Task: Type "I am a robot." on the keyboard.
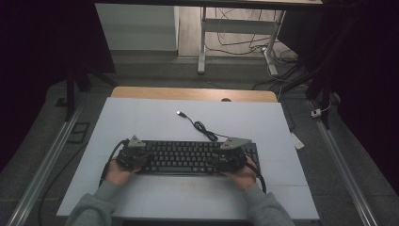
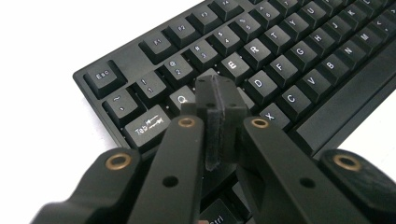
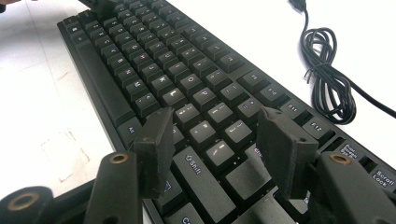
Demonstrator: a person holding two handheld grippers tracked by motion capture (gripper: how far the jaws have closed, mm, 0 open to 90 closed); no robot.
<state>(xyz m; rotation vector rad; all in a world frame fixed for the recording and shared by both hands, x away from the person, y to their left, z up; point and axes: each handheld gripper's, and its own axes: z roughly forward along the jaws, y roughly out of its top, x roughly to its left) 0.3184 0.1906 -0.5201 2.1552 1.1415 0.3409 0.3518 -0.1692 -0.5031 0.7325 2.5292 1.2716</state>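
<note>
Your left gripper (image 2: 219, 109) has its jaws pressed together over the keyboard (image 2: 280, 60), low in the frame, near keys marked Q, Tab and Esc. Your right gripper (image 3: 215, 149) holds its jaws apart above the Shift key (image 3: 198, 179).

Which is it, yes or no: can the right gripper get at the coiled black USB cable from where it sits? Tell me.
Probably yes. The right gripper hovers open over the black keyboard's right end, and the coiled black USB cable lies just beyond on bare white tabletop, with nothing between them.

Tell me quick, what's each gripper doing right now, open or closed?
Left gripper: closed, pads together, nothing between them, over the keyboard's left keys.
Right gripper: open, holding nothing, above the right keys.
</note>
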